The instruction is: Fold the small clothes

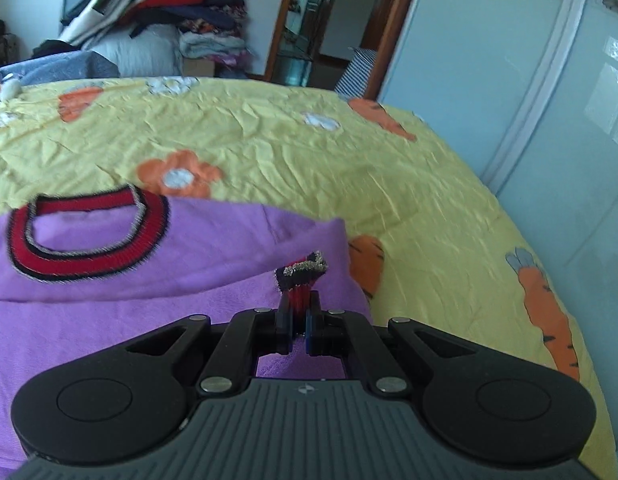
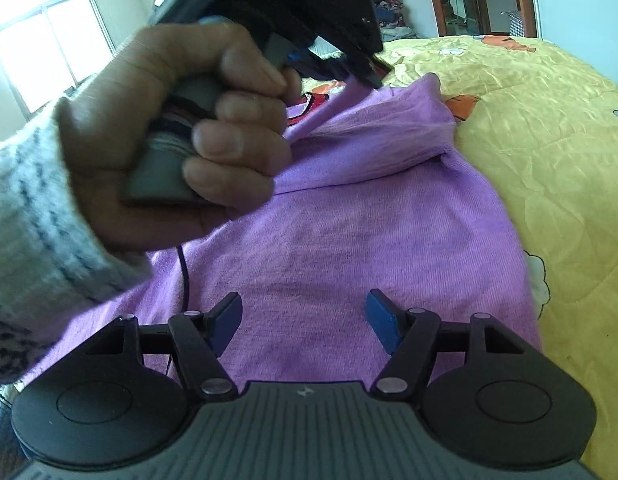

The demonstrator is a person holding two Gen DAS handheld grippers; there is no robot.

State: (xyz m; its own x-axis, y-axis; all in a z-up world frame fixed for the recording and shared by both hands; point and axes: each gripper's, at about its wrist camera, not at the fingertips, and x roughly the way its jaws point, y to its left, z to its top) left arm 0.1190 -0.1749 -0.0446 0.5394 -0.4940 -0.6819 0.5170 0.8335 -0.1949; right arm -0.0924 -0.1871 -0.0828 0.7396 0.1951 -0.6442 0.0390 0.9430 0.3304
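We count one purple sweater [image 2: 369,232] under our two grippers: the left gripper [image 1: 299,312], pinching one striped cuff [image 1: 303,270], and the right gripper [image 2: 305,320]. One hand [image 2: 181,132] shows ahead-left of the right gripper. Ahead of the left gripper sits one clothes pile [image 1: 169,12]; one yellow bedspread [image 1: 309,152] lies beneath.

Sweater [image 1: 109,312] lies flat on my bed [image 1: 269,140], collar [image 1: 89,236] at far end. Cuff [image 1: 303,270] over sweater's right part. Clothes pile [image 1: 169,8] beyond bed, doorway [image 1: 321,20] right of pile, wardrobe [image 1: 509,80] right of bed.
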